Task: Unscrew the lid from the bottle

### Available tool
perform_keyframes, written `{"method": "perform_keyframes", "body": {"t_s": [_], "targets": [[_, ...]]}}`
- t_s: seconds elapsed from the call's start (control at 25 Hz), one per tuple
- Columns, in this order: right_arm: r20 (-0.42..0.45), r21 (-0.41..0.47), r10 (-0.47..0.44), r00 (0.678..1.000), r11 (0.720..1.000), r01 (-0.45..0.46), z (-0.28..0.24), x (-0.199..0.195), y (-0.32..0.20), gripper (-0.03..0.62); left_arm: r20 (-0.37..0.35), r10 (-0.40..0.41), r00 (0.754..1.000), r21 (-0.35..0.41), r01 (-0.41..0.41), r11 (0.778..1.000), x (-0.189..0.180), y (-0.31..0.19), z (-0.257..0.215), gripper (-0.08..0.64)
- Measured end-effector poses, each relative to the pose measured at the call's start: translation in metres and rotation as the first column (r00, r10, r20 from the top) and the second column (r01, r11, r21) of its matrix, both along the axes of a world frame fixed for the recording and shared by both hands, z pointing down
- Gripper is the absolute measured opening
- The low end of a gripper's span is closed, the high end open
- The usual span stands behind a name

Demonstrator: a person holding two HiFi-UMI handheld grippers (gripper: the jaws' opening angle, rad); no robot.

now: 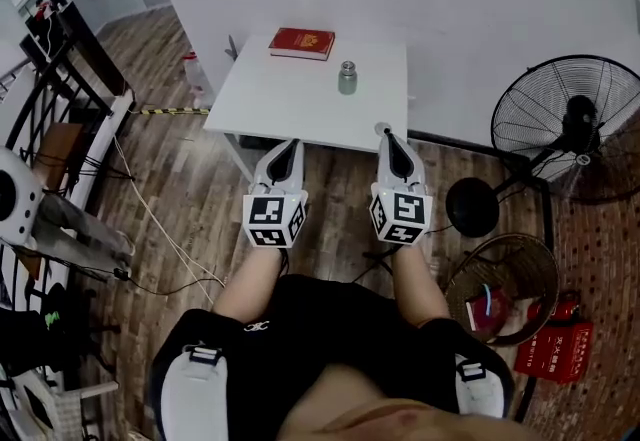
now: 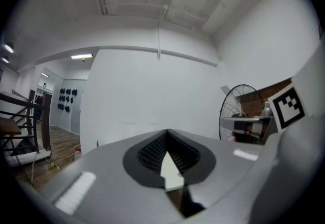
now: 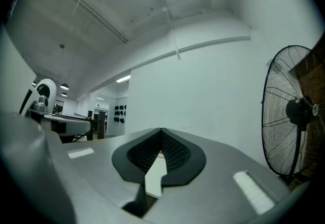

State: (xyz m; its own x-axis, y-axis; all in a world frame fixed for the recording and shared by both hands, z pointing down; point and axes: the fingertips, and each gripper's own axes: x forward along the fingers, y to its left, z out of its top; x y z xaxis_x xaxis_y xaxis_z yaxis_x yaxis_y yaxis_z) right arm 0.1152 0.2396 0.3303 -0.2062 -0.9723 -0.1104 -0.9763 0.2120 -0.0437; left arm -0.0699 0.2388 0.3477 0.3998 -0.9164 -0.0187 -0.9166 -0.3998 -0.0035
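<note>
- I read the left hand-held gripper as fully closed and empty, held just short of the counter.
- A red book lies at the counter's far edge.
- The bottle stands upright, lid on, well apart from both grippers.
- The right hand-held gripper is closed and empty, with its tip by the near edge.
- A fan stands at far right.

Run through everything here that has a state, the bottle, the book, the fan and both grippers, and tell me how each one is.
bottle: upright on the table, lid on.
red book: closed, lying flat.
left gripper: shut, empty, clear of the bottle.
right gripper: shut, empty, clear of the bottle.
fan: upright; cannot tell whether it runs.
</note>
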Motion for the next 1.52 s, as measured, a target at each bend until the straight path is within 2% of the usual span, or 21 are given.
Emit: {"method": "perform_keyframes", "body": {"t_s": [0.16, 0.4, 0.84, 1.12, 1.52], "targets": [[-0.012, 0.011, -0.037, 0.999, 0.999, 0.037, -0.002, 0.002, 0.002, 0.0, -0.021, -0.008, 1.0, 0.004, 0.008, 1.0, 0.007, 0.007, 0.001, 0.054], [0.001, 0.0, -0.046, 0.999, 0.999, 0.046, 0.003, 0.003, 0.001, 0.0, -0.008, -0.017, 1.0, -0.003, 0.017, 1.0, 0.011, 0.009, 0.005, 0.054], [0.009, -0.013, -0.048, 0.999, 0.999, 0.048, 0.015, -0.001, -0.058, 0.0, -0.039, 0.014, 0.999, -0.014, -0.014, 1.0, 0.011, -0.052, 0.021, 0.054], [0.007, -0.025, -0.042, 0.999, 0.999, 0.042, 0.025, -0.01, -0.128, 0.0, -0.048, 0.029, 0.998, -0.049, -0.031, 0.998, 0.004, -0.128, 0.041, 0.054], [0.008, 0.008, 0.017, 1.0, 1.0, -0.017, 0.005, -0.022, -0.269, 0.0, 0.006, 0.084, 0.996, -0.038, -0.083, 0.996, -0.004, -0.286, 0.022, 0.054]]}}
